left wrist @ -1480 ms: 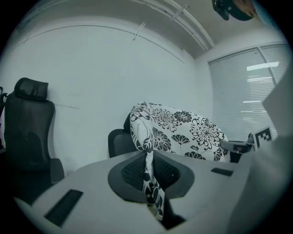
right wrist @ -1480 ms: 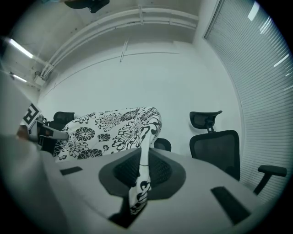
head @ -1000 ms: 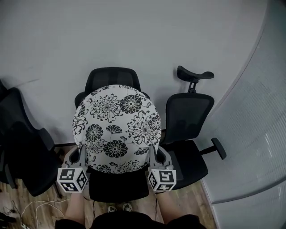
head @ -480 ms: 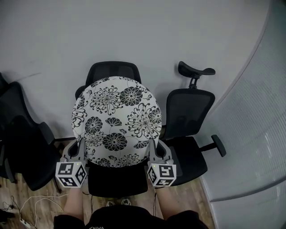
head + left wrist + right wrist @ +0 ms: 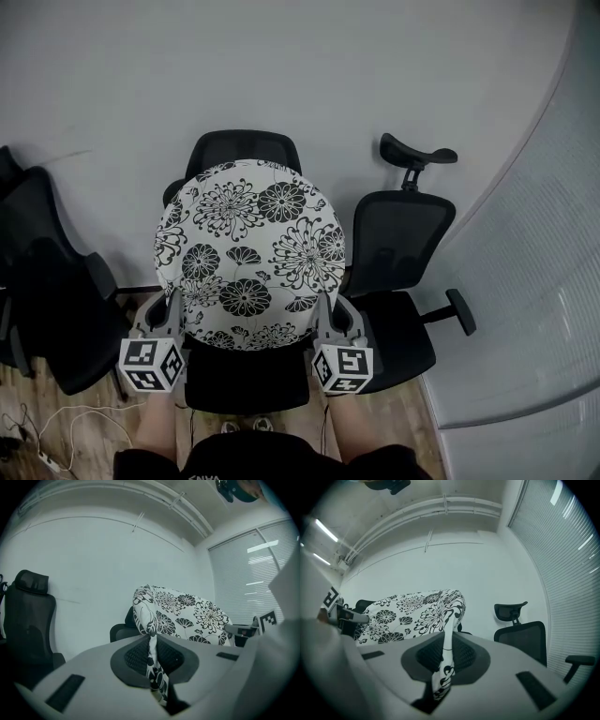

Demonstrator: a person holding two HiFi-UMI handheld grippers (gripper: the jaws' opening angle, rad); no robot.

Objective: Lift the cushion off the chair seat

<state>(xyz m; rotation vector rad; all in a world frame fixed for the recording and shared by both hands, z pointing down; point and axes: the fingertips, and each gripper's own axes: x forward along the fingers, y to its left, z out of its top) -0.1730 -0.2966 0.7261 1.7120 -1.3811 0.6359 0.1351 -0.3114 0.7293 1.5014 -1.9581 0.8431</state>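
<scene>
- Cushion: round, black-on-white flowers. It is held up in front of the person, with its patterned face tilted towards them. It hangs over the black chair.
- The bare dark seat shows below the cushion's lower rim, so I judge the cushion is off the seat. Whether its far rim brushes the backrest I cannot tell from here.
- Left gripper: jaws pinched nearly together on a fold of fabric at the cushion's lower left rim. The gripper's own view shows the cloth squeezed thin between the pads.
- Right gripper: the same, clamped on the lower right rim. A strip of patterned cloth runs down between its pads.
- The two grips sit about level with each other, one on each side. The bulk of the cushion stands above them.

Doing it well, as I judge it:
- Only cover fabric is pinched, not the padding. Both clamps should be kept firm, with no jerks that could pull the cloth out.
- Raise both sides evenly. If one side drops, the disc could swing towards the neighbouring chair.
- With the weight above the grips, it may flop towards or away from the person. Keep it leaning slightly one way.
- Draw it up and towards the body so it clears the backrest before moving it anywhere else.
</scene>
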